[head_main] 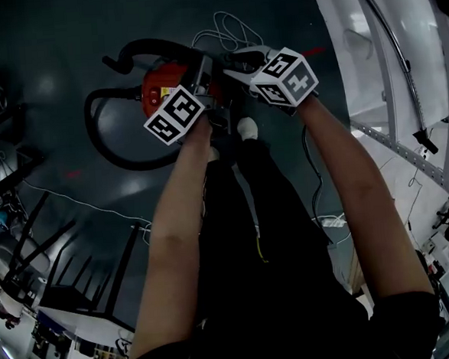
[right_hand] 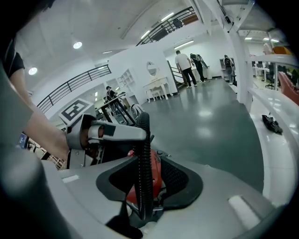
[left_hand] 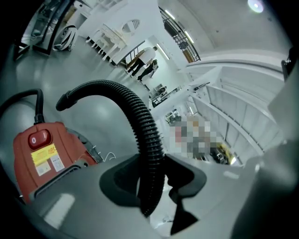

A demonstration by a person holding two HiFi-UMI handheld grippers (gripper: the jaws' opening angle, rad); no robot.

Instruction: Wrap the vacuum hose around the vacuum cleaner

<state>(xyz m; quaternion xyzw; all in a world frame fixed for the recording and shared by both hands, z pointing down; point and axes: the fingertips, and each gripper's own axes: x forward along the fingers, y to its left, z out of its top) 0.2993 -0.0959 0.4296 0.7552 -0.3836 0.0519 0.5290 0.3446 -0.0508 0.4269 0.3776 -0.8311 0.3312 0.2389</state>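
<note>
The red vacuum cleaner (head_main: 162, 83) stands on the dark floor just ahead of my feet. Its black ribbed hose (head_main: 103, 141) lies in a wide loop to the left and arches back over the body. In the left gripper view the hose (left_hand: 147, 140) rises between the jaws and bends left; my left gripper (left_hand: 152, 179) is shut on it, with the vacuum cleaner (left_hand: 42, 158) at lower left. My right gripper (right_hand: 144, 186) is shut on the same hose (right_hand: 143, 158) a short way along, with the red body behind it. The left gripper (right_hand: 105, 133) shows there, just above and left.
A white cord (head_main: 229, 25) lies tangled beyond the vacuum. White panels and a rail (head_main: 388, 56) run along the right; black racks (head_main: 53, 248) stand at lower left. My white shoe (head_main: 247, 127) is close to the vacuum. People (right_hand: 184, 67) stand far off.
</note>
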